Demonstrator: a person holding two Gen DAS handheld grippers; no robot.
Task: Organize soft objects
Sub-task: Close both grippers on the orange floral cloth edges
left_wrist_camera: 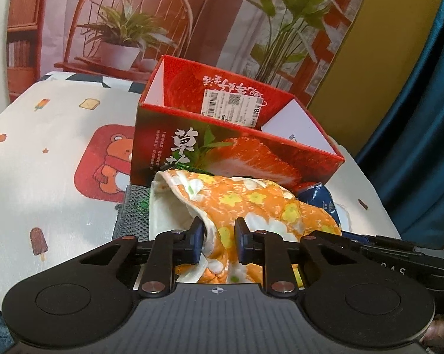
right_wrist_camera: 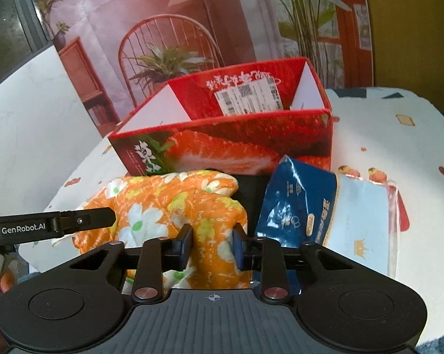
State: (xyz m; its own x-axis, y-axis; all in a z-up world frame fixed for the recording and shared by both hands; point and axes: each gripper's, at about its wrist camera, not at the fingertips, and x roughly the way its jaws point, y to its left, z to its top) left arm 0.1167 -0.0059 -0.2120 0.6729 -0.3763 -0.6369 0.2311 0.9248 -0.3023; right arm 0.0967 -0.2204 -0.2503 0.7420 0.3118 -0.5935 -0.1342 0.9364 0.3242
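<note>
Orange floral cloth (left_wrist_camera: 245,203) lies bunched on the printed table cover (left_wrist_camera: 45,159), just near of the open red strawberry box (left_wrist_camera: 236,153). Left gripper (left_wrist_camera: 217,236) and right gripper (right_wrist_camera: 212,240) each pinch a fold of it between narrow fingers. A blue tissue pack (right_wrist_camera: 325,206) lies to the cloth's right.

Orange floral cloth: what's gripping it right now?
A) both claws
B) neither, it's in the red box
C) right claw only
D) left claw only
A: the left claw and the right claw each pinch a fold of the orange floral cloth, which lies in front of the red box.
</note>
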